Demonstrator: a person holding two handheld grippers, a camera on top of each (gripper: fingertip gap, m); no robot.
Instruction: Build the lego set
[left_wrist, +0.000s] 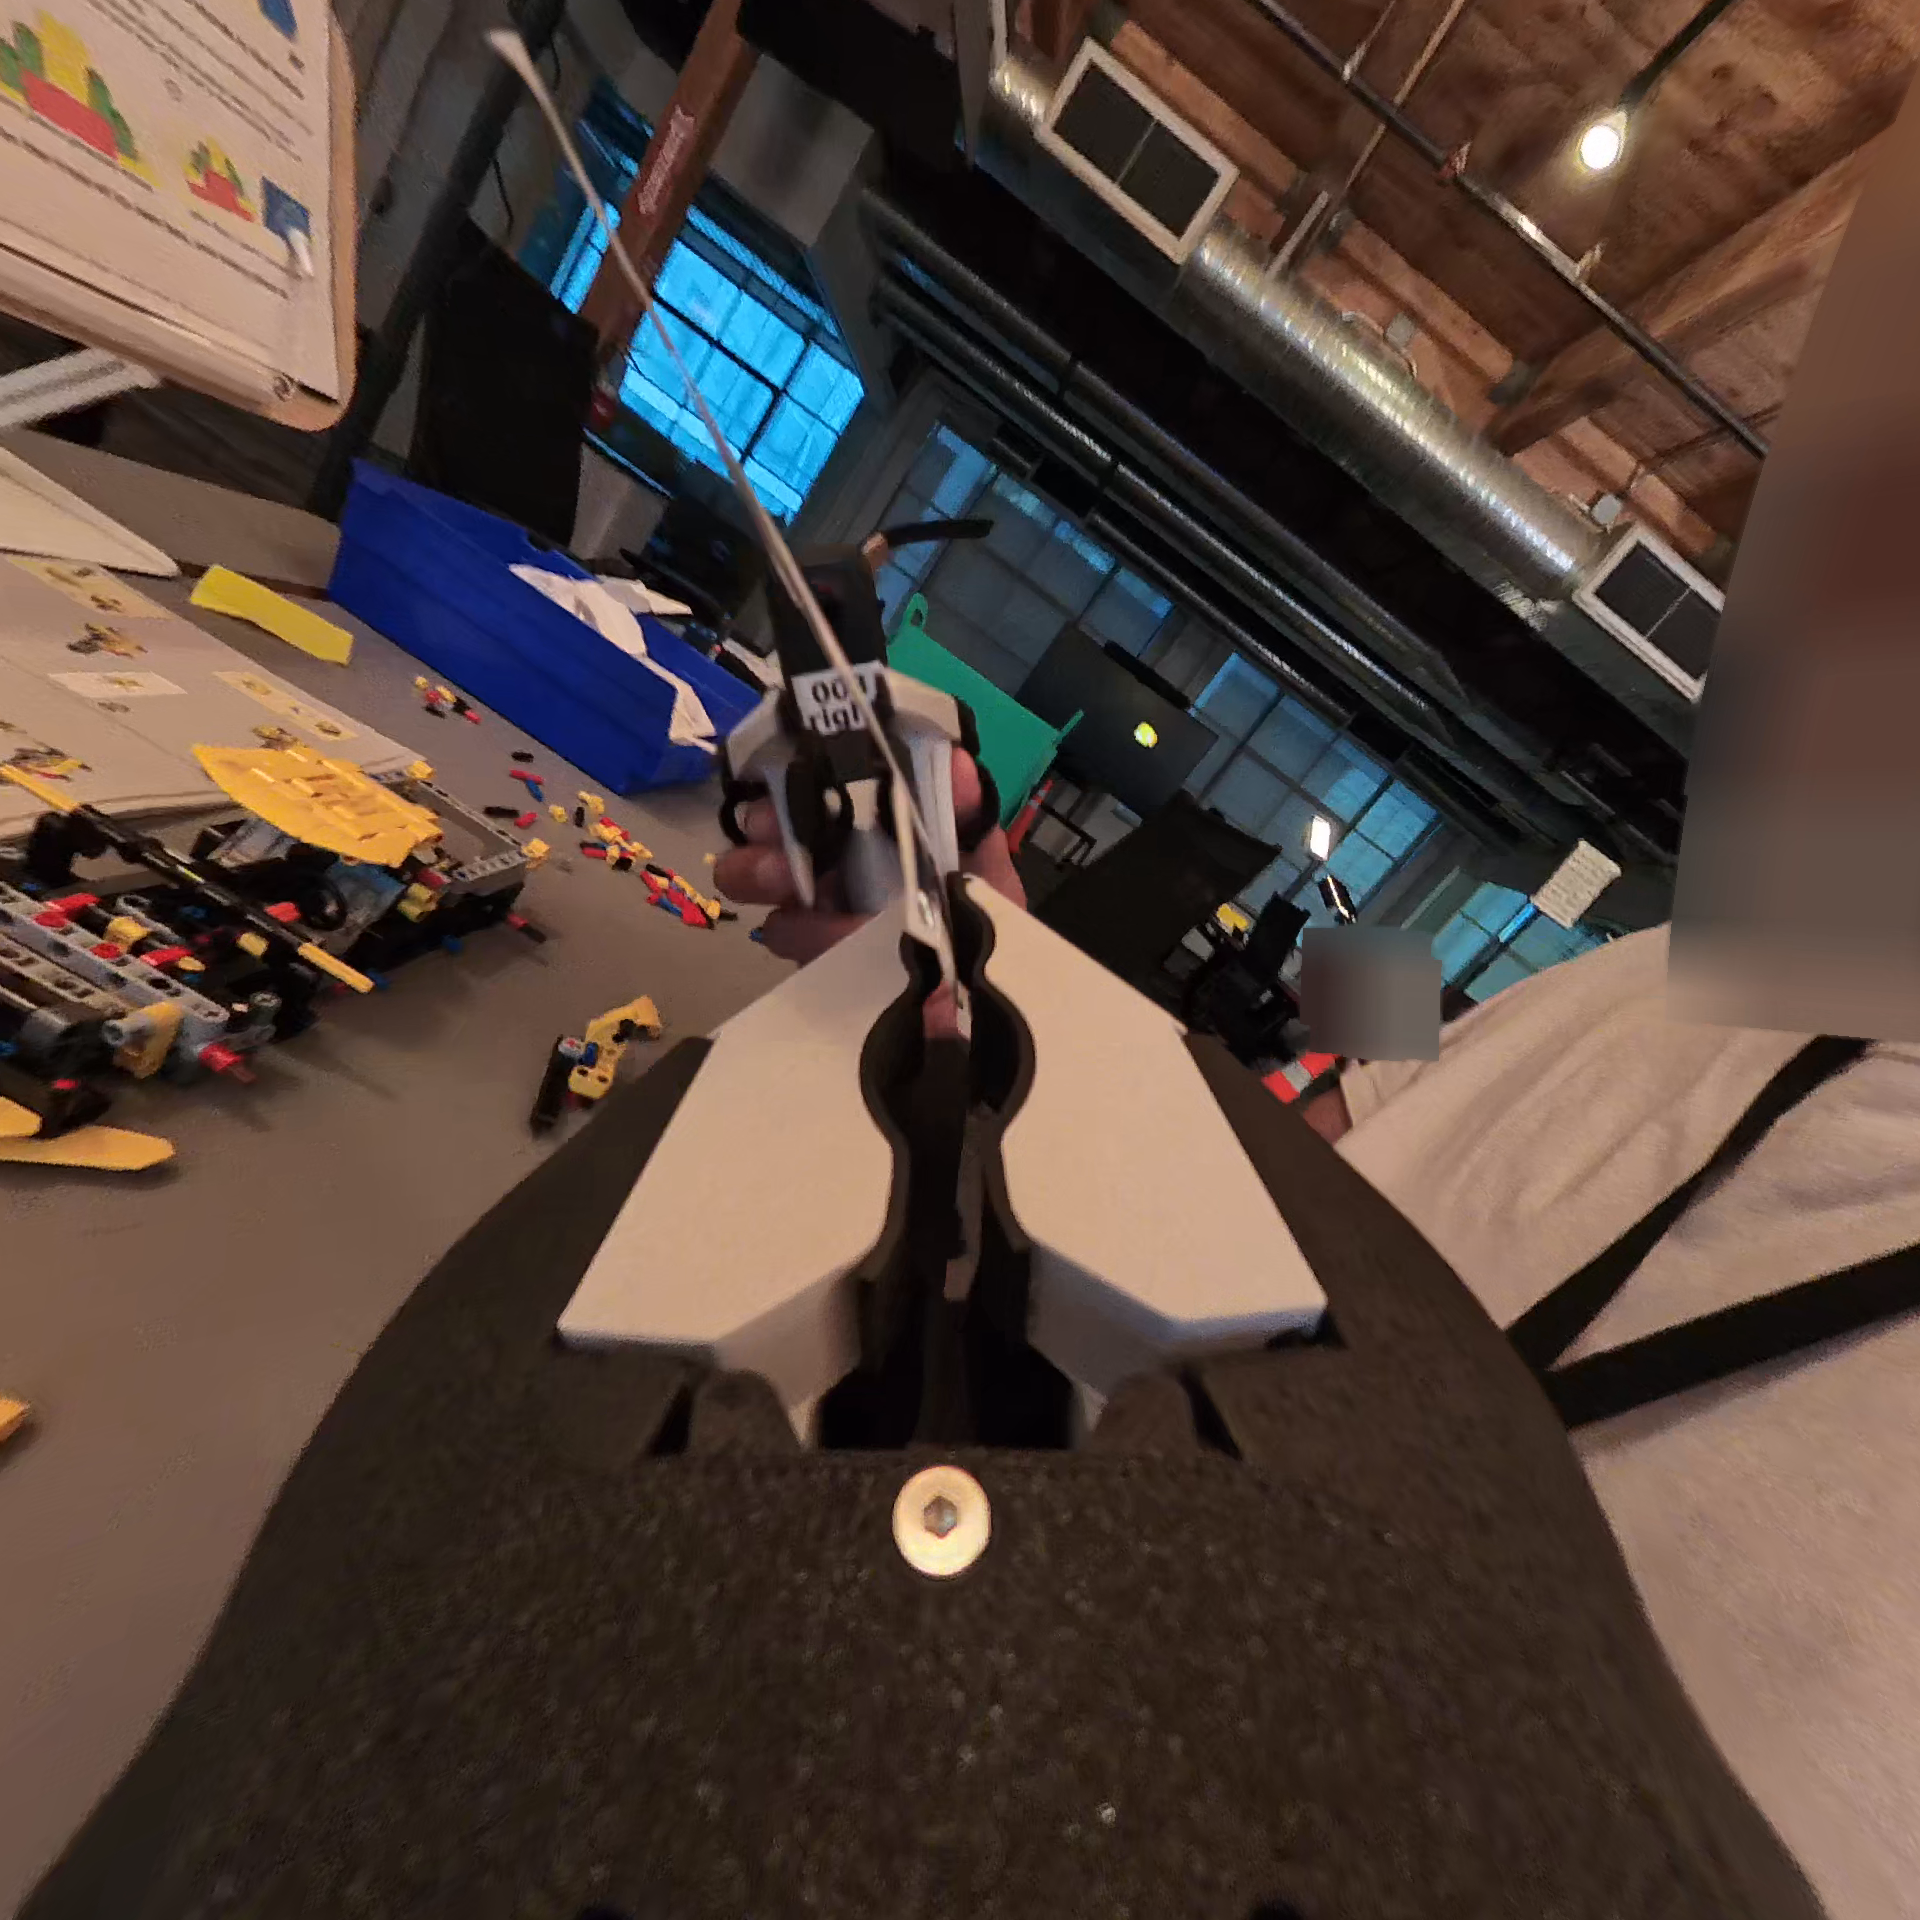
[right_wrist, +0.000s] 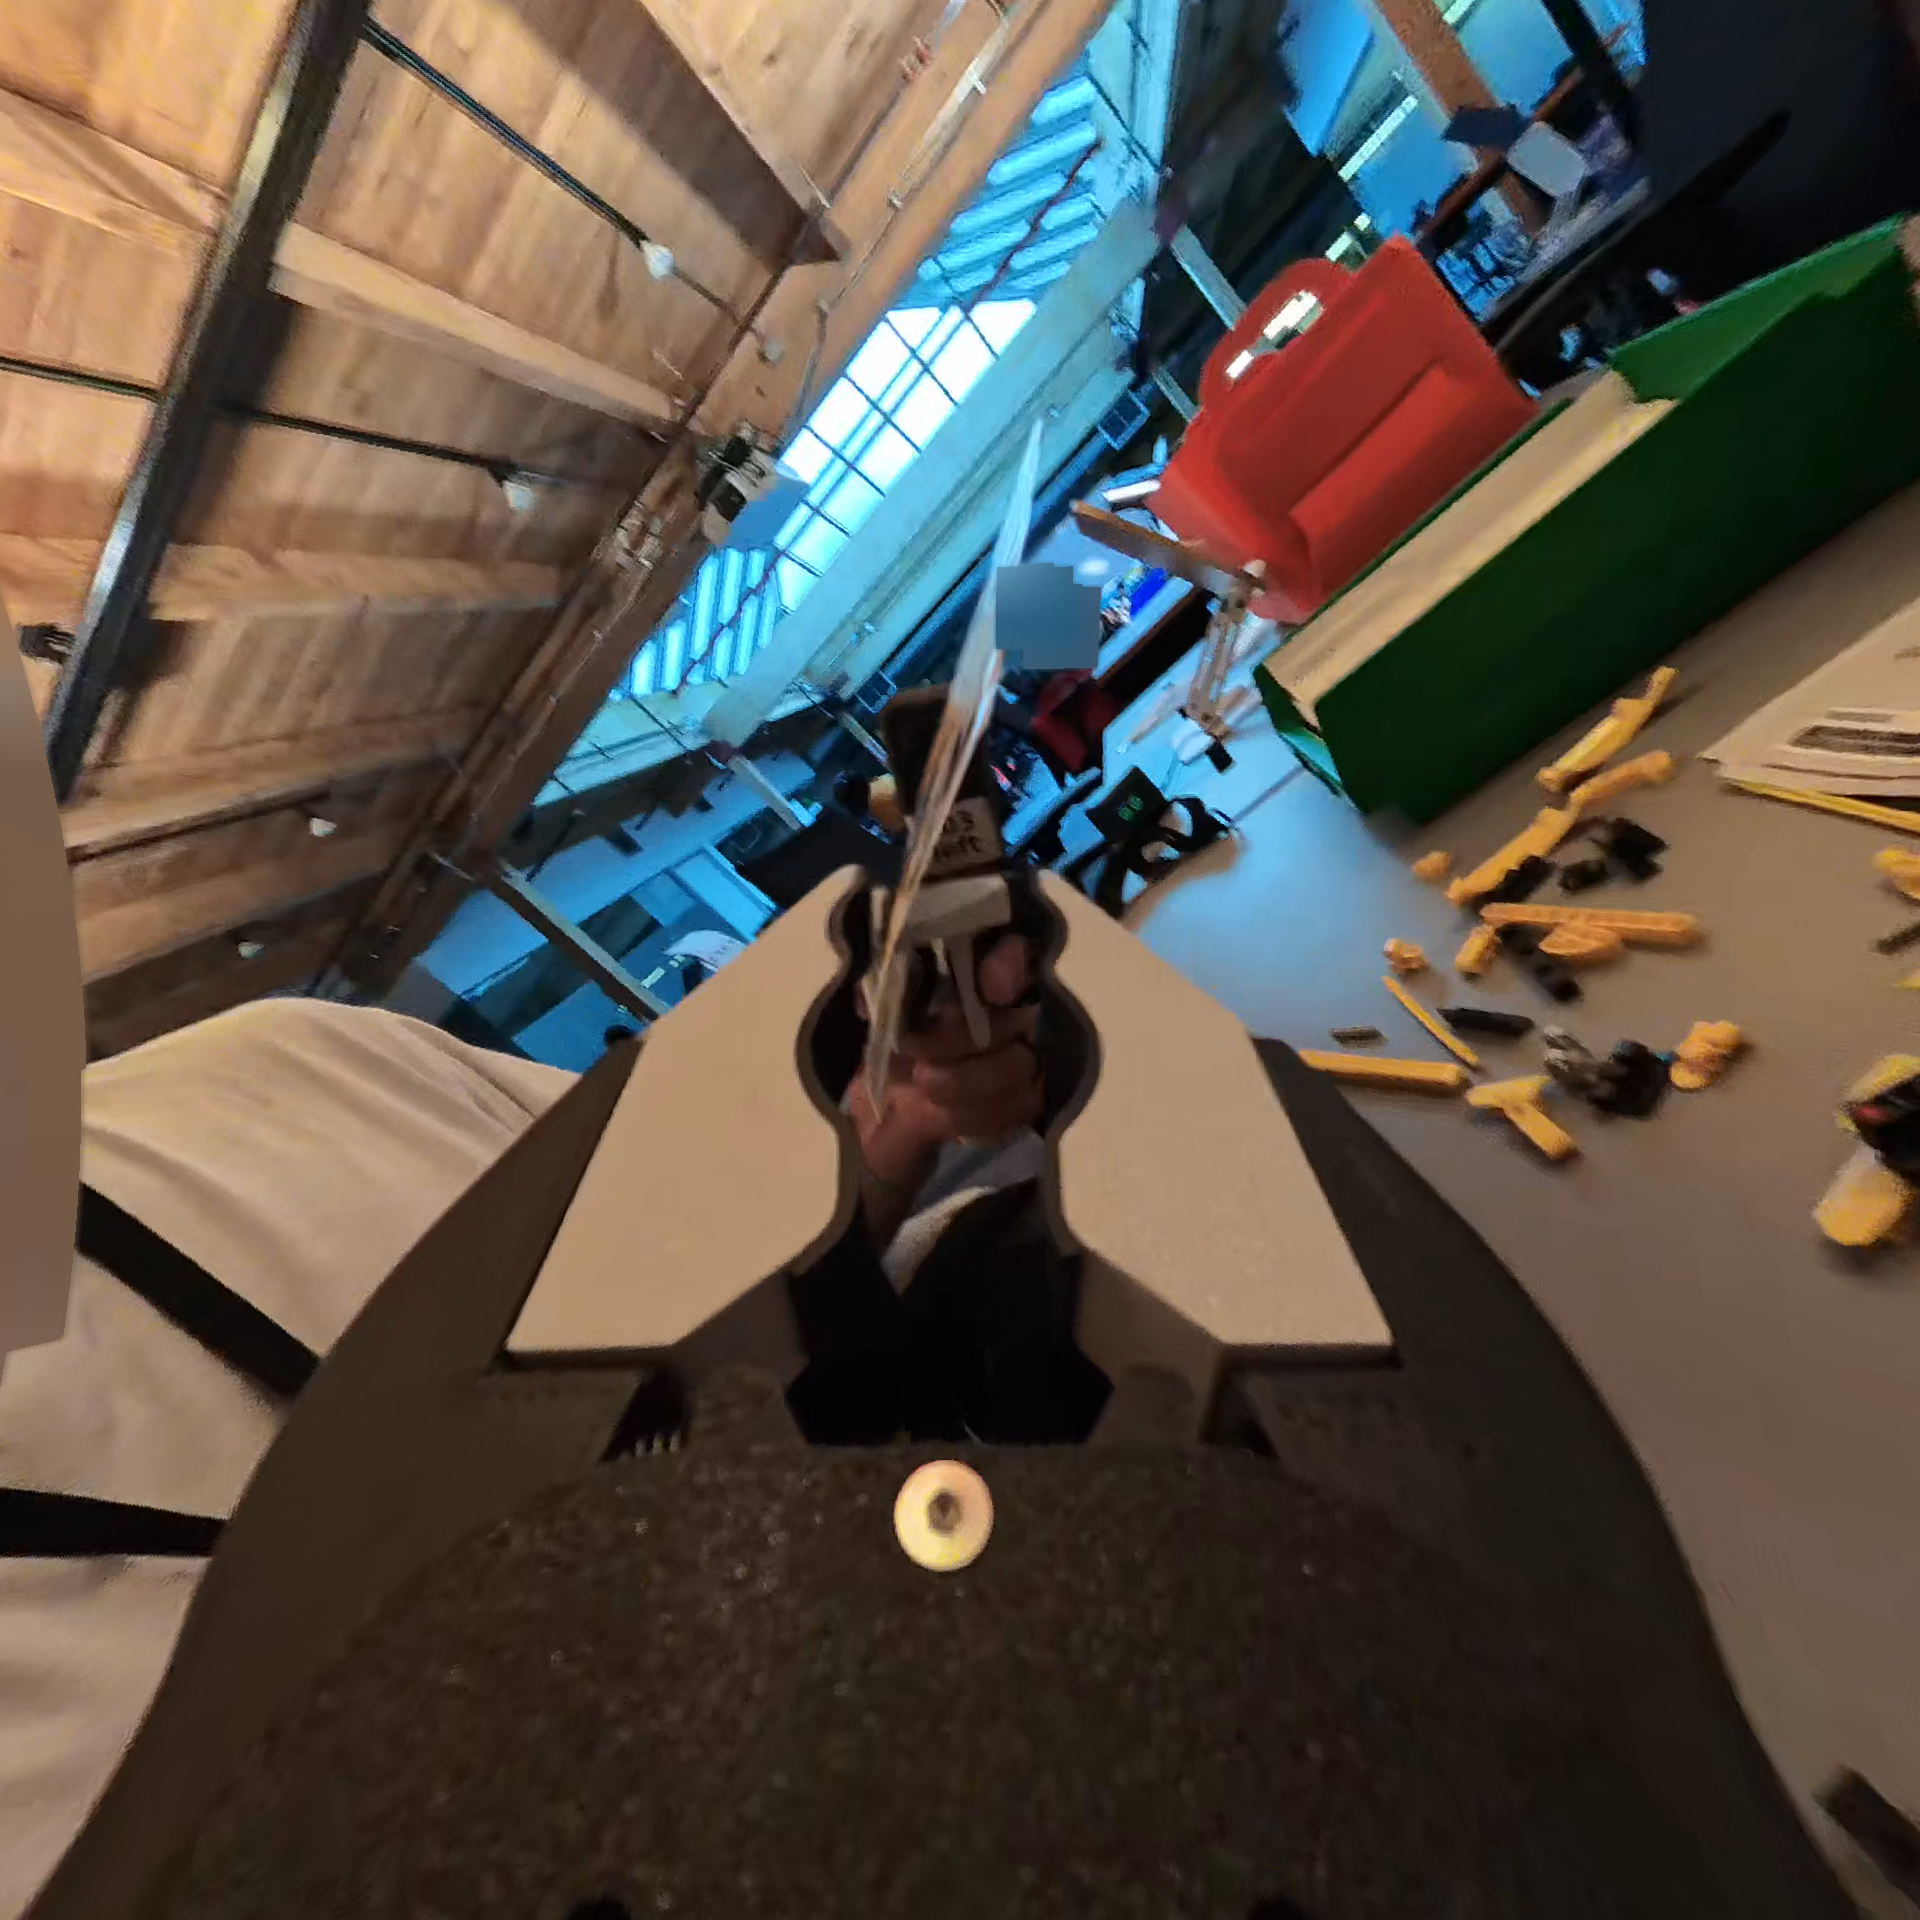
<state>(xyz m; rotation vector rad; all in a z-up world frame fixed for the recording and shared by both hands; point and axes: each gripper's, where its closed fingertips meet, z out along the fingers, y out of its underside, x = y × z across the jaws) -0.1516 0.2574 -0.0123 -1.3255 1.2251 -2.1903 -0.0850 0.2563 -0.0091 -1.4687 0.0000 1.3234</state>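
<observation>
My left gripper (left_wrist: 951, 904) is shut on the lower edge of a thin white sheet (left_wrist: 764, 530), seen edge-on and rising up to the left. My right gripper (left_wrist: 842, 831) faces it from just beyond, held in a hand. In the right wrist view the right gripper (right_wrist: 945, 894) is open, and the same sheet (right_wrist: 966, 707) runs through the gap between its fingers without being pinched. The left gripper (right_wrist: 961, 935) shows behind it, also in a hand. A partly built yellow, grey and black lego vehicle (left_wrist: 208, 883) lies on the grey table (left_wrist: 260, 1299) at the left.
Loose lego pieces (left_wrist: 623, 852) lie scattered beside a small yellow sub-assembly (left_wrist: 603, 1049); more pieces (right_wrist: 1558, 935) show on the right. There is a blue bin (left_wrist: 499, 623), a green bin (right_wrist: 1558, 623), a red bin (right_wrist: 1351, 436) and instruction pages (left_wrist: 104, 665). A person's torso is close by.
</observation>
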